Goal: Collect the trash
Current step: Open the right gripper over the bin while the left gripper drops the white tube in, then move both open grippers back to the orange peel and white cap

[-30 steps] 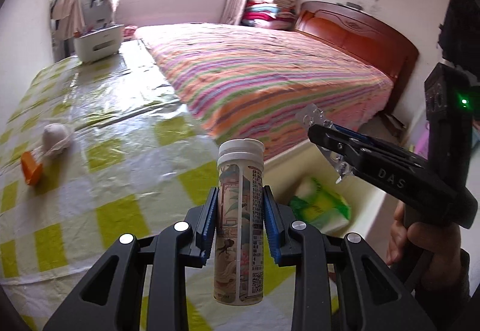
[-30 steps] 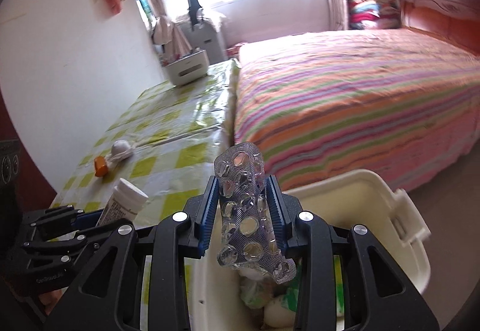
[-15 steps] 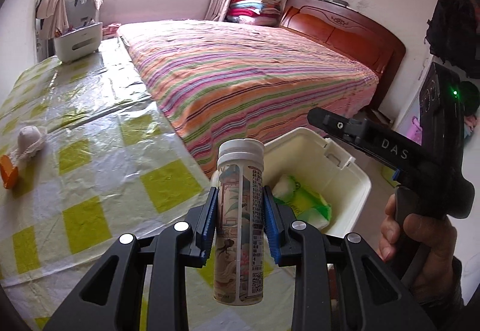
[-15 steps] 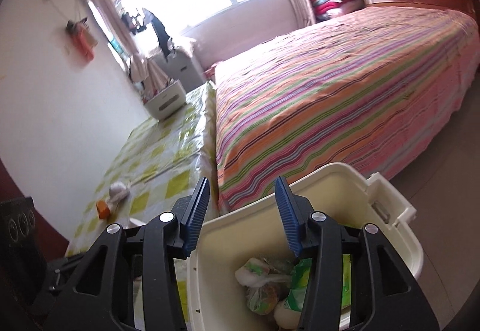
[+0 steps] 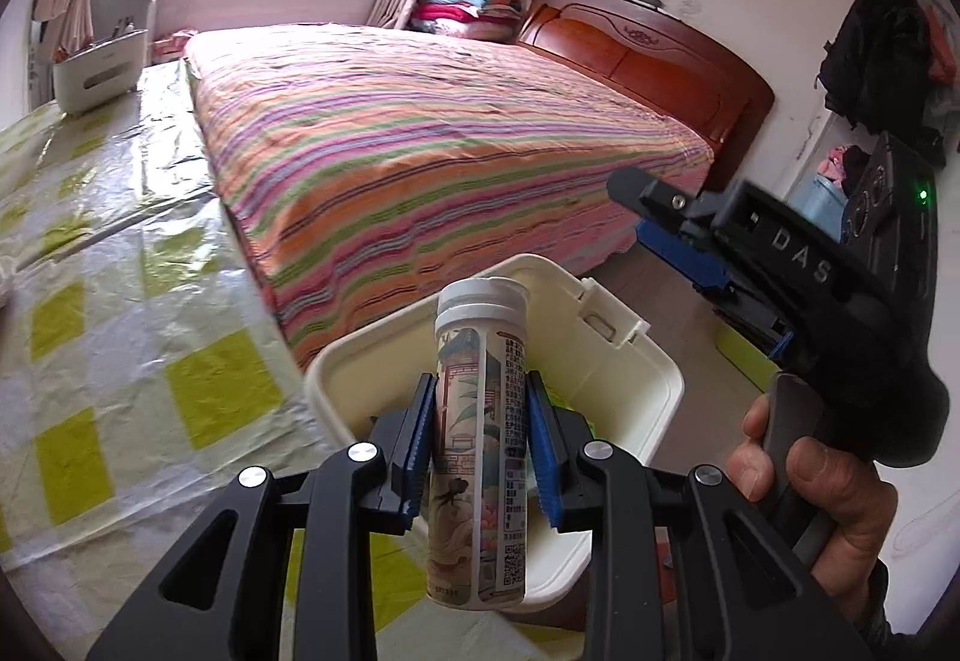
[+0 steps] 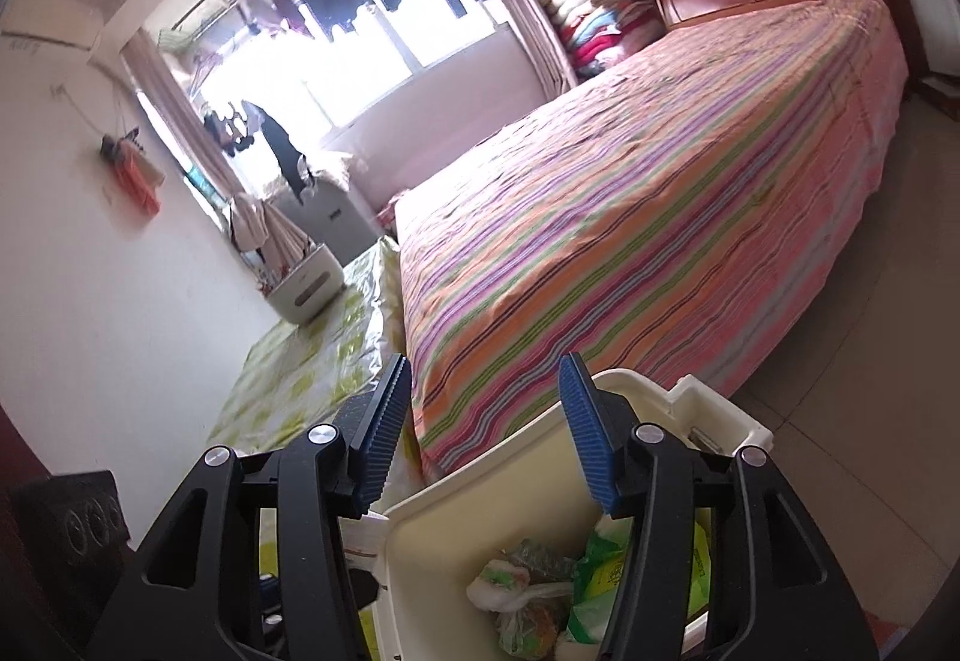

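Tube [image 5: 480, 445], white-capped, printed with painted figures and a QR code, stands upright clamped in the left gripper [image 5: 480, 451] jaws above the cream plastic bin [image 5: 630, 355], beside the checked tabletop [image 5: 150, 361]; "DAS" marks the right gripper [image 5: 678, 223]. Right view: jaws apart over bagged rubbish [image 6: 540, 589] by the striped bed [image 6: 660, 241].

left tongs [image 5: 480, 445] clamped, upright load; right tongs [image 6: 483, 427] spread wide, hand [image 5: 822, 487] gripping handle.

Right gripper [image 6: 483, 424], jaws apart, over trash bin [image 6: 444, 547]
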`<state>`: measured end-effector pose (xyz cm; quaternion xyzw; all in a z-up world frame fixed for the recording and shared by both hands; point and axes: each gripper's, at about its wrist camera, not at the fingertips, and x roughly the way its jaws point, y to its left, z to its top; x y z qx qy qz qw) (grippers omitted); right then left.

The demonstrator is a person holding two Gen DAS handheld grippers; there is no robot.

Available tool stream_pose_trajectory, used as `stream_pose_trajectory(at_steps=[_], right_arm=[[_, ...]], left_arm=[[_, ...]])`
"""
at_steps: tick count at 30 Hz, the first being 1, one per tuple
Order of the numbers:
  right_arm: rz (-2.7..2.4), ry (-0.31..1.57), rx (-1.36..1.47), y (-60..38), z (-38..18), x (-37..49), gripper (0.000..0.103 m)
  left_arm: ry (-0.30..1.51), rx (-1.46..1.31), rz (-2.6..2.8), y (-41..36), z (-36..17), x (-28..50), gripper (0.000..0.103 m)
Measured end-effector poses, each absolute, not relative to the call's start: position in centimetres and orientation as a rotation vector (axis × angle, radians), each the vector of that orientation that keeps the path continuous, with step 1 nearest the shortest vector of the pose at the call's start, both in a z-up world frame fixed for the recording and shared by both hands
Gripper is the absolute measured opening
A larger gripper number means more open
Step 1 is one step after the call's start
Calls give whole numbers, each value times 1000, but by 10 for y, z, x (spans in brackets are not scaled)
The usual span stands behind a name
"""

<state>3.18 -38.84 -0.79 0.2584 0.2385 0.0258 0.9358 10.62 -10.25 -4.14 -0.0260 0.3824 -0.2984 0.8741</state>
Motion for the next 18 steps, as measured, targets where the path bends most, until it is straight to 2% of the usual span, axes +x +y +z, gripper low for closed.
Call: stream_pose_trajectory(at_steps=[5, 6, 7, 9, 10, 18], right_arm=[[35, 478, 545, -390, -11, 31, 51], [34, 475, 547, -389, -12, 32, 51], [36, 474, 547, -388, -12, 33, 51], [37, 472, 547, -386, -12, 35, 51], [39, 470, 548, -385, -12, 35, 51], [65, 489, 518, -369, -15, 39, 54]], left_arm=[[784, -65, -623, -112, -44, 108, 30], [773, -68, -617, -112, -44, 107, 38], [766, -70, -613, -112, -43, 107, 50], [746, -89, -597, -111, -42, 104, 64], [738, -92, -594, -109, -41, 104, 67], [695, -127, -514, -83, -30, 104, 70]])
